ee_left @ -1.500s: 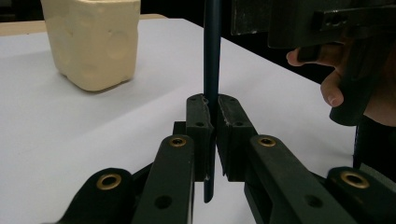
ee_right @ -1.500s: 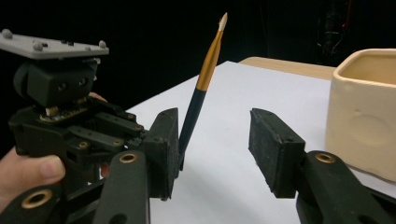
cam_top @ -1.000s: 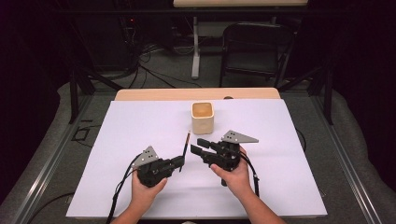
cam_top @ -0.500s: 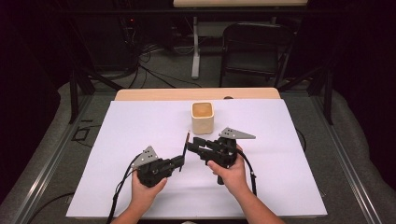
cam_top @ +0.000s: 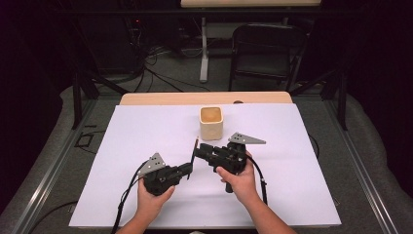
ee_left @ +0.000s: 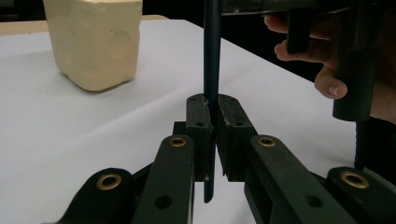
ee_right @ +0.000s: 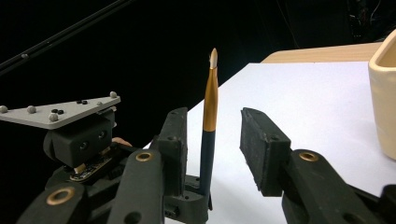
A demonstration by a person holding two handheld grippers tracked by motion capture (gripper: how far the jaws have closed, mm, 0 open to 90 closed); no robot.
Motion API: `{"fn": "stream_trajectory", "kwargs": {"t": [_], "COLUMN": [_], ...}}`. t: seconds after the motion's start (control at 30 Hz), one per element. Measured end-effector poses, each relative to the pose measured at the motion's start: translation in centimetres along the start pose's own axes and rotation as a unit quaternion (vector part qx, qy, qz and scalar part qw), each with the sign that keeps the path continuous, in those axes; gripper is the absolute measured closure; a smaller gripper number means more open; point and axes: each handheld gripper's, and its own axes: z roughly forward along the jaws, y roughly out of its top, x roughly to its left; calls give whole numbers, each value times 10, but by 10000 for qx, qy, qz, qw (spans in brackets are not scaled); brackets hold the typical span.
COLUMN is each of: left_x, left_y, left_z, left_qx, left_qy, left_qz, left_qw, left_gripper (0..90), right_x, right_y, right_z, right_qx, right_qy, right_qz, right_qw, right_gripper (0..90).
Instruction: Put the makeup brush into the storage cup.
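My left claw (ee_left: pixel 212 140) grips the paintbrush (ee_right: pixel 209 130) upright by its handle above the tabletop (cam_top: pixel 122 146), while my right claw (ee_right: pixel 212 154), closing, straddles the shaft without touching, cup (cam_top: pixel 211 123) just beyond.

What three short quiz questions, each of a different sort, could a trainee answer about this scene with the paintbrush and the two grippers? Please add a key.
1. True or false: the left gripper is shut on the paintbrush.
2. Which end of the paintbrush points up: (a) the bristle tip, (b) the bare handle end?
3. In a few words: how does the right gripper stand to the paintbrush?

Key
1. True. In the left gripper view its pads clamp the dark handle.
2. (a). The bristle tip is on top, above the gold ferrule.
3. Its jaws flank the paintbrush with a gap on the far side. They have just been closing. The cream cup stands behind on the white sheet.
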Motion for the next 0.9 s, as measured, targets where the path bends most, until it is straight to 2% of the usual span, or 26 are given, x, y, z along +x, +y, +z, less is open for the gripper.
{"fn": "stream_trajectory", "kwargs": {"t": [0.13,0.17,0.4,0.43,0.57,0.77,0.9], "left_x": [0,0,-1,-2,-2,-2,-2], "left_y": [0,0,-1,-1,-1,-1,-1], "left_z": [0,0,1,2,2,2,2], "left_qx": [9,16,31,22,49,28,50], "left_qy": [-36,-110,-135,-72,-146,-96,-155], "left_qz": [5,9,17,18,29,26,40], "left_qw": [10000,9999,9999,10000,9999,9999,9999], "left_gripper": [838,838,838,838,838,838,838], "right_x": [0,0,1,1,1,1,1], "right_y": [0,0,-1,-1,-1,-1,-1], "right_z": [0,0,1,1,2,2,2], "right_qx": [2,-2,12,14,30,61,46], "right_qy": [19,29,53,50,45,36,54], "right_qz": [27,47,54,48,19,9,46], "right_qw": [10000,10000,10000,10000,10000,10000,10000], "right_gripper": [635,637,657,661,673,695,719]}}
